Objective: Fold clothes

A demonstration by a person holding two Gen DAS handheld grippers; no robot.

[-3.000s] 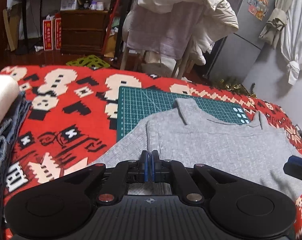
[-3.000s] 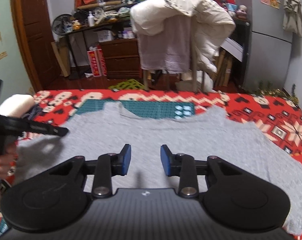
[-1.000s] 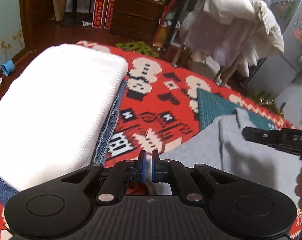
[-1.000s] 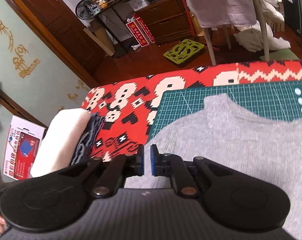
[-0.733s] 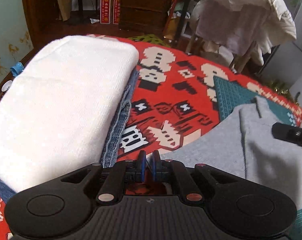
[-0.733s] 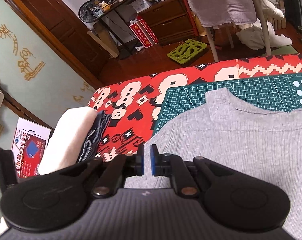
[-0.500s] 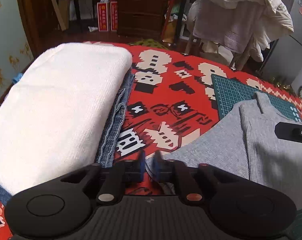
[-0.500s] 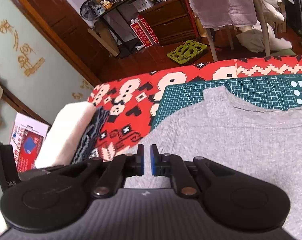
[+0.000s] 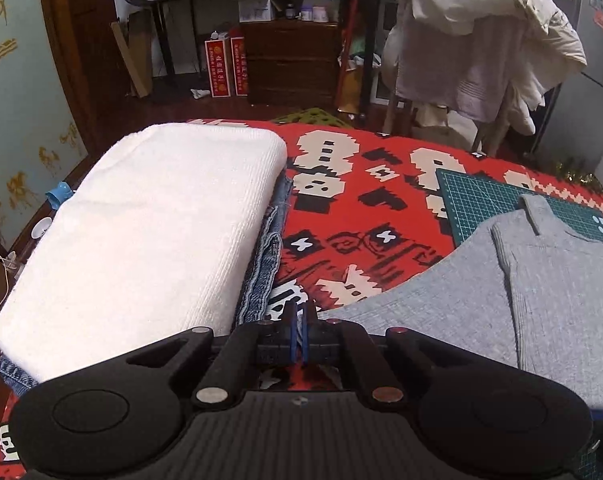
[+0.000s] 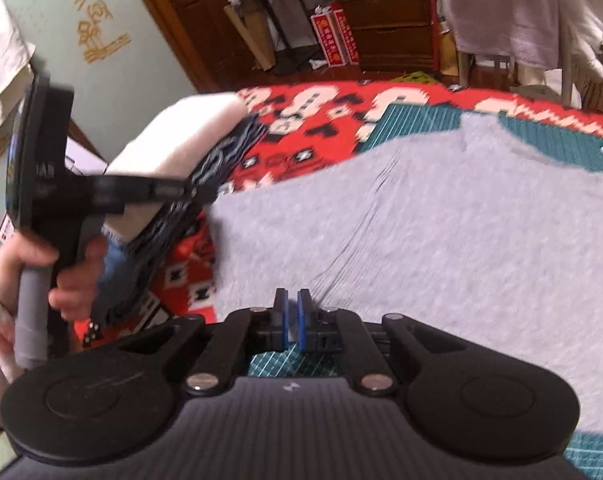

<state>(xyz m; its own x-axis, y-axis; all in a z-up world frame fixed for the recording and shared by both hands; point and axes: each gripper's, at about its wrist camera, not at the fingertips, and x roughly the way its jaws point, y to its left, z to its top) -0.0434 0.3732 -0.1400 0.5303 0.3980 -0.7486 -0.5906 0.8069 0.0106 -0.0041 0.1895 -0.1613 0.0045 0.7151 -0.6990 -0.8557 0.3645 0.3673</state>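
A grey knit sweater (image 9: 549, 292) lies spread over a green cutting mat (image 9: 481, 200) on a red patterned blanket (image 9: 353, 208). My left gripper (image 9: 300, 316) is shut at the sweater's left edge, and grey cloth runs up to its tips. In the right wrist view the left gripper (image 10: 203, 192) is held by a hand (image 10: 73, 280), and the sweater's (image 10: 441, 240) corner rises to its tip. My right gripper (image 10: 292, 312) is shut on the sweater's near hem, with a crease running away from its pads.
A folded white towel (image 9: 153, 232) sits on folded blue jeans (image 9: 267, 264) at the left, close beside the left gripper. Beyond the bed stand a chair draped with pale clothes (image 9: 481, 40) and a dark dresser (image 9: 293, 60).
The right gripper has swung along the hem, so the left gripper and the hand now fill its left side. The left view has tilted upward. Both grippers have stayed shut.
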